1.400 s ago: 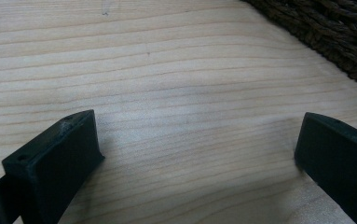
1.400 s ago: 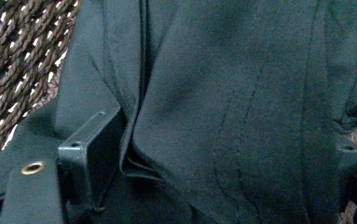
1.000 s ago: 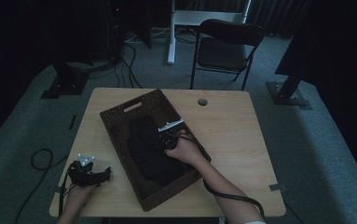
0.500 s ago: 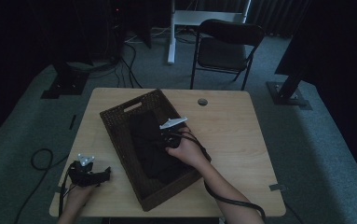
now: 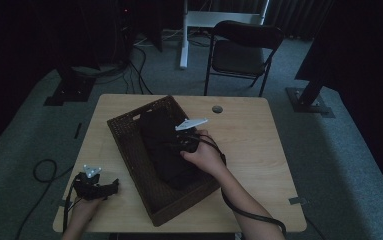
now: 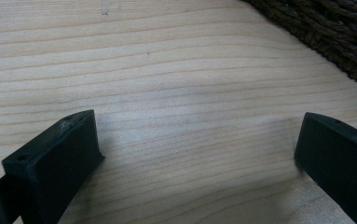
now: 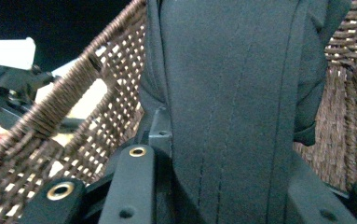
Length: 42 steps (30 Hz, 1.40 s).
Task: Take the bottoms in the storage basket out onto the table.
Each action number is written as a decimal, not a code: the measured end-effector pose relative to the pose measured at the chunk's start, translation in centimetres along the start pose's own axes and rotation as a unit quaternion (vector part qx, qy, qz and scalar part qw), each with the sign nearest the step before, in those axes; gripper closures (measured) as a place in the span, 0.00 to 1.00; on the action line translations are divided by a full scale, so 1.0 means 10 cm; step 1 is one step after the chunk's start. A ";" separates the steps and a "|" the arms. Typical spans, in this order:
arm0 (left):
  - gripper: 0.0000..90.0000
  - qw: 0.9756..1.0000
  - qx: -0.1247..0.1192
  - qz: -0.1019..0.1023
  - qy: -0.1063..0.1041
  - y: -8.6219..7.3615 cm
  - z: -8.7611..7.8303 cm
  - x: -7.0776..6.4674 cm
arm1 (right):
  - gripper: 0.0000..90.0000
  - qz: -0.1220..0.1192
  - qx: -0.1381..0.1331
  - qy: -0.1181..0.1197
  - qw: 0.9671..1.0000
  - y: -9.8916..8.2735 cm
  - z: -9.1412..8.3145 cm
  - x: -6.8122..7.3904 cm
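Right gripper (image 5: 181,144) stays clamped on dark cloth (image 5: 166,145) in basket (image 5: 129,145); left gripper (image 5: 110,186) unmoved, jaws wide, empty.

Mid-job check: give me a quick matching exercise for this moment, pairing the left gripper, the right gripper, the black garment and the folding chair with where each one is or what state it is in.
Things:
1. left gripper
2. right gripper
3. black garment
4. folding chair

States or places:
A. lying inside the wicker basket
B. standing on the carpet beyond the table
C. jaws wide apart over bare wood, beside the basket
D. down in the basket, jaws on either side of a fold of dark cloth

Pairs: 1-C, 2-D, 3-A, 4-B
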<state>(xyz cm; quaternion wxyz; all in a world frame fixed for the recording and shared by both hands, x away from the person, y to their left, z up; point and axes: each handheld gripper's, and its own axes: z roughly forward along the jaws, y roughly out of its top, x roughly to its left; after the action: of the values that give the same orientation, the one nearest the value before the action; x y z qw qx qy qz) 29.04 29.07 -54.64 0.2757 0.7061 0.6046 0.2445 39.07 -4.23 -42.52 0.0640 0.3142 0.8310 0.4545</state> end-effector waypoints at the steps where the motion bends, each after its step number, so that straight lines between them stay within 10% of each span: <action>1: 0.00 1.000 0.000 0.000 0.000 0.00 0.00 0.00 | 0.75 0.002 -0.005 0.001 1.000 0.01 -0.02 0.00; 25: 0.00 1.000 0.002 0.000 -0.001 0.00 0.00 0.00 | 0.76 0.015 -0.120 -0.002 0.993 0.47 -0.84 -0.10; 42: 0.00 1.000 0.002 0.000 -0.001 0.00 0.00 0.00 | 0.75 0.049 -0.149 -0.099 0.983 0.40 -1.51 -0.67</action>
<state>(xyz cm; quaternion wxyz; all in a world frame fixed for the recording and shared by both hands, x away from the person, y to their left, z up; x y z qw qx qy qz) 29.03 29.08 -54.62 0.2750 0.7068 0.6047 0.2430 40.35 -17.36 -31.79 0.1694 0.3849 0.7272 0.5425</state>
